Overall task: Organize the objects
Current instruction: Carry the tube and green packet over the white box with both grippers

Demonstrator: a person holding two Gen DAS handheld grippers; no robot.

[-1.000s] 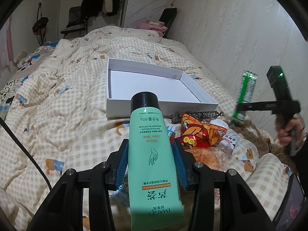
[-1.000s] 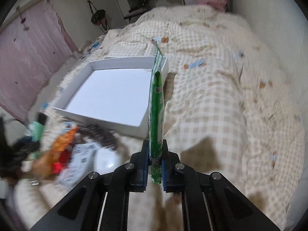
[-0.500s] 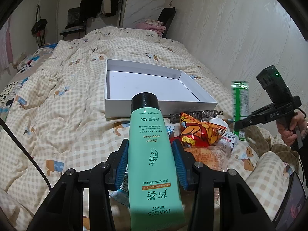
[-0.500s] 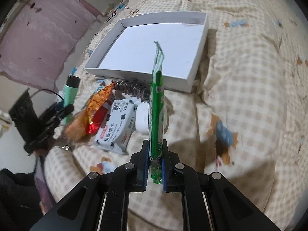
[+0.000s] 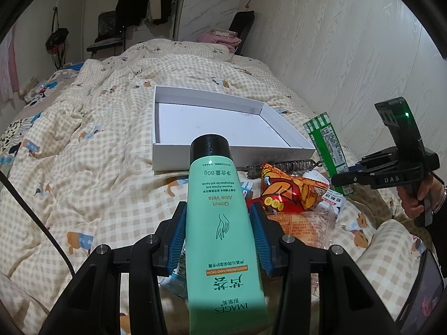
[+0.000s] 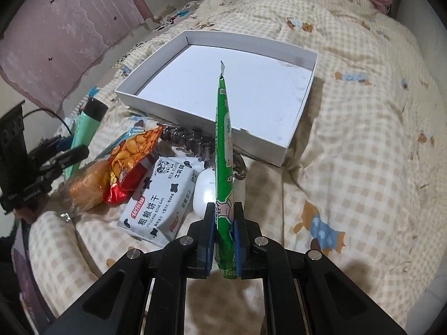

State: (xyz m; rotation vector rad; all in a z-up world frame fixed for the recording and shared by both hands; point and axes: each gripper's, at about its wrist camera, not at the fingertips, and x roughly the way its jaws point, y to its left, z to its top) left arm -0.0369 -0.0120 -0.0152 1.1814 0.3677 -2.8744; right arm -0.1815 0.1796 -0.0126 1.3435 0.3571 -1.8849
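Green sachet (image 6: pixel 223 150) is pinched at its near end by the right gripper (image 6: pixel 225 247), jaws closed flat on it, the long free end sticking out toward the white box (image 6: pixel 156 103). Seen from the left wrist it hangs in the air just right of the box's near right corner, above the pile.

Left gripper (image 5: pixel 218 237) is clamped on the mint hand cream tube (image 5: pixel 220 223), black cap pointing at the box, parked short of its near wall.

Box is empty, sitting on the checked duvet (image 6: pixel 363 139). Loose pile sits just near it: orange snack bag (image 6: pixel 131 162), biscuit pack (image 6: pixel 159 195), a small white case (image 6: pixel 204 192), a dark hair claw (image 6: pixel 187 142) against the box wall.

Step in hand, as I read it: get the sachet into the box.
- Carry the tip over the near wall first; it's floppy and will likely snag the rim if it comes in low.
- Lay it down flat along a wall, leaving floor for the rest.
- Let go only once it rests on the box floor.
- Duvet is soft: don't lean on the rim, box may tip.
- Hold the tube back until the right gripper is out.
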